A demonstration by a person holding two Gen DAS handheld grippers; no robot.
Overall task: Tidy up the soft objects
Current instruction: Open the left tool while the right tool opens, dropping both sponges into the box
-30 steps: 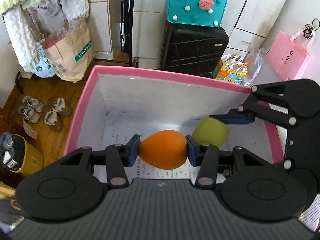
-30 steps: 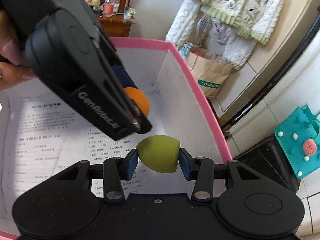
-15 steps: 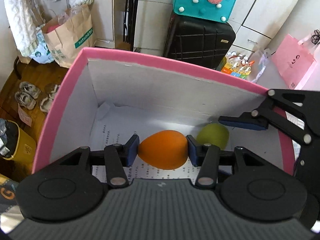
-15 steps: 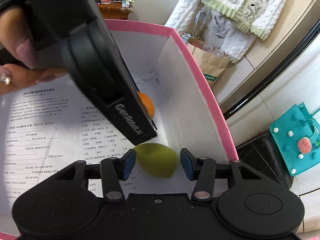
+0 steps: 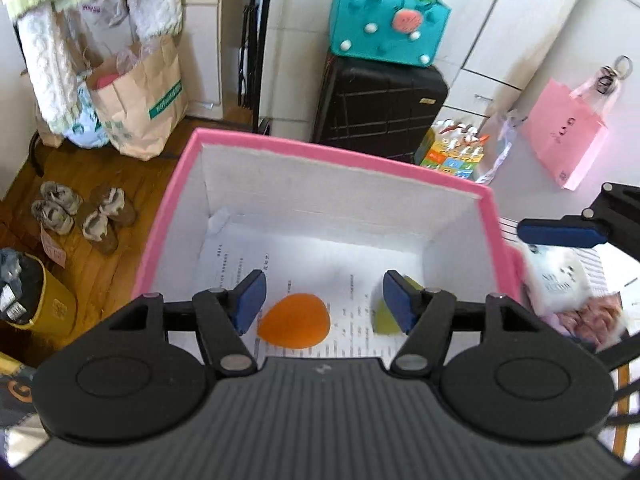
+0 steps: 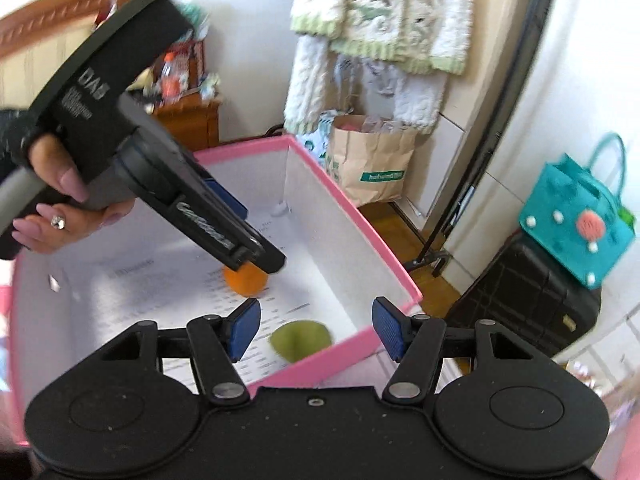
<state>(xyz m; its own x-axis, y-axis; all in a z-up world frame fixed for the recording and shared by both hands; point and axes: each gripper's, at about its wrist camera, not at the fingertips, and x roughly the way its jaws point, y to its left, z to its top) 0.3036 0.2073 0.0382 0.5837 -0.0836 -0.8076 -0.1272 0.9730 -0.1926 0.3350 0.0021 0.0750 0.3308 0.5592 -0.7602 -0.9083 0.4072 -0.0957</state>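
An orange egg-shaped sponge [image 5: 294, 321] lies on the printed paper at the bottom of the pink-rimmed box [image 5: 332, 154]. My left gripper [image 5: 323, 300] hangs above it, jaws opening, pads clear of the sponge. A green sponge [image 6: 301, 339] lies in the box's near corner, partly hidden behind the left gripper's right pad in the left wrist view [image 5: 382, 318]. My right gripper [image 6: 314, 330] is above the box rim, jaws opening, with nothing pressed between them. The orange sponge [image 6: 246, 280] shows under the left gripper's body in the right wrist view.
A person's hand [image 6: 68, 208] holds the left gripper. Around the box stand a black suitcase [image 5: 378, 108] with a teal felt bag [image 5: 388, 20], a brown paper bag [image 5: 138, 100], a pink bag [image 5: 564, 136], slippers [image 5: 80, 212] and hanging clothes [image 6: 384, 12].
Both grippers have let go: the orange and green sponges now lie on the box bottom. Both jaws have widened and both grippers have risen away from the box.
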